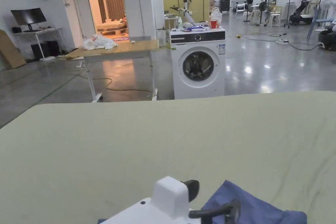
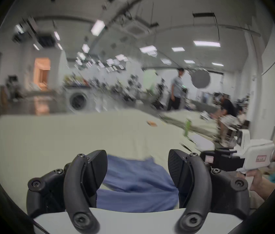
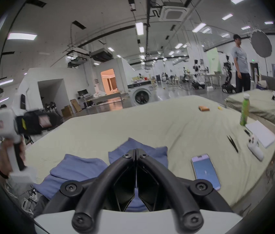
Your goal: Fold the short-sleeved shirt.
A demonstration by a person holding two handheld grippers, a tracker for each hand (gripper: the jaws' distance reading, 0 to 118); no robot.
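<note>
My left gripper [image 2: 137, 168] gapes wide over crumpled soft blue shirt [image 2: 138, 183]; right gripper [image 3: 136, 150] jaws pressed together, holding nothing, above pale bedsheet [image 3: 150, 119].

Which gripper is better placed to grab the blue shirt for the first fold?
Probably the left gripper: its jaws stand wide open with the blue shirt lying between them on the bed cover. The right gripper has its jaws closed together above the cloth, so it would have to open first.
</note>
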